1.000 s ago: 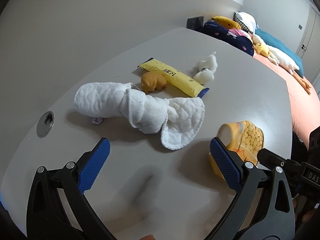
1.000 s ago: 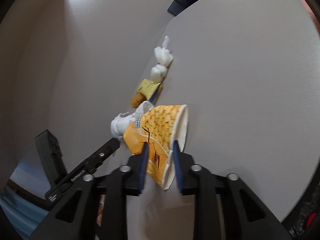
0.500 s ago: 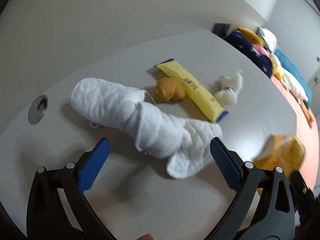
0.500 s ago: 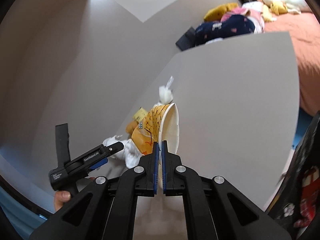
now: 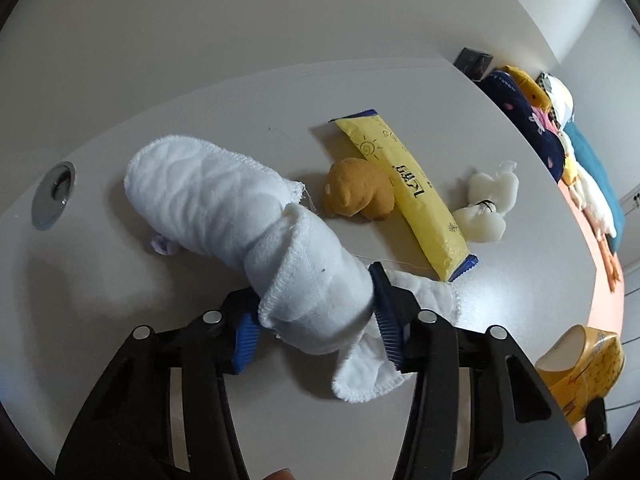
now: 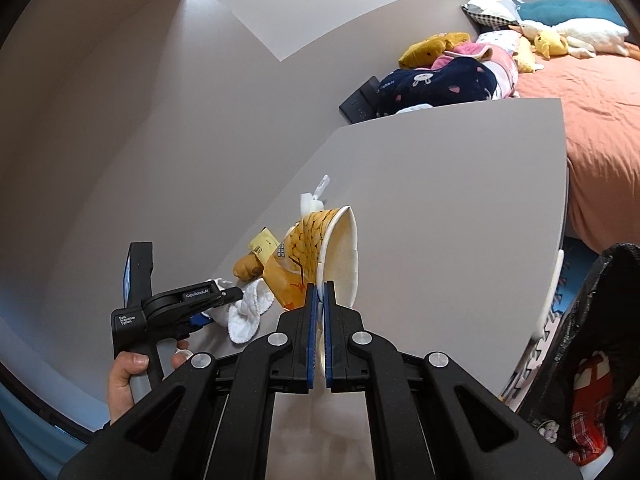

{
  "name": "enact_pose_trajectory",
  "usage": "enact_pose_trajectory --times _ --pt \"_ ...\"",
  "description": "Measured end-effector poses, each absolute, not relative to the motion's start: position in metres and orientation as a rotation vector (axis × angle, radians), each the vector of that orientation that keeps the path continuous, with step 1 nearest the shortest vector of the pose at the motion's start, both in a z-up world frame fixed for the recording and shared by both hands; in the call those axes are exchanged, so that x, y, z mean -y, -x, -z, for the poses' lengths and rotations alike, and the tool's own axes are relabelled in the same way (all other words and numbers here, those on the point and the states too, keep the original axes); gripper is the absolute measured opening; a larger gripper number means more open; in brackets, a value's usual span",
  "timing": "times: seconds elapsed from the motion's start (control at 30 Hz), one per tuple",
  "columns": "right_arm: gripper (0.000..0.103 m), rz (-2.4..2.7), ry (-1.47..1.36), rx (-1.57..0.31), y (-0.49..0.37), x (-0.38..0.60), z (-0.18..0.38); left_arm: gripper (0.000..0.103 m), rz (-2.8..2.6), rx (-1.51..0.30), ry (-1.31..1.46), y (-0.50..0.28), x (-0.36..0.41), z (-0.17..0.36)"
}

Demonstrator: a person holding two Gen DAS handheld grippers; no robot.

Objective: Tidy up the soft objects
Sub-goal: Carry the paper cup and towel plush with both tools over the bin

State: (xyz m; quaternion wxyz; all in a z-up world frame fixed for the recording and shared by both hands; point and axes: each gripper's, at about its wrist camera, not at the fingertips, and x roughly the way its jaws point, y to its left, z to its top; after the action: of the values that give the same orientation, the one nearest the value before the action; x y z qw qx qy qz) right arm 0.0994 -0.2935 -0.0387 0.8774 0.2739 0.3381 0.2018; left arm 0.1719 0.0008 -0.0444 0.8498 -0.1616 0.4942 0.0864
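Observation:
A rolled white quilted cloth (image 5: 224,208) lies on the grey table (image 5: 120,320). My left gripper (image 5: 316,326) is closing its jaws around the cloth's near end, and both blue pads touch it. My right gripper (image 6: 320,320) is shut on the wall of a yellow paper cup (image 6: 308,248), held tilted above the table with its mouth to the right. The cup (image 5: 580,364) also shows at the lower right of the left wrist view. Beyond the cloth lie a brown plush (image 5: 358,194), a yellow packet (image 5: 404,184) and a small white plush (image 5: 488,200).
A metal grommet (image 5: 54,196) sits in the table at the left. A black box (image 6: 360,104) stands at the far corner. Past the table is an orange bed (image 6: 600,140) with several plush toys. A dark bag (image 6: 600,340) stands at the right.
My left gripper has moved forward over the cloth's near end and its wide jaws have closed onto it. My right gripper has pinched the cup's wall and lifted it.

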Motion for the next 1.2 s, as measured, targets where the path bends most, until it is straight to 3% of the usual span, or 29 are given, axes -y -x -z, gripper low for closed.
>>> enact_pose_trajectory --times 0.5,1.2 --pt "0.004 -0.357 -0.577 -0.656 -0.061 0.32 0.024 0.045 -0.115 -0.905 0.233 -0.126 0.027 0.007" --pt "0.004 -0.215 -0.609 -0.554 0.029 0.393 0.007 0.045 0.106 -0.83 0.112 -0.061 0.132 -0.024"
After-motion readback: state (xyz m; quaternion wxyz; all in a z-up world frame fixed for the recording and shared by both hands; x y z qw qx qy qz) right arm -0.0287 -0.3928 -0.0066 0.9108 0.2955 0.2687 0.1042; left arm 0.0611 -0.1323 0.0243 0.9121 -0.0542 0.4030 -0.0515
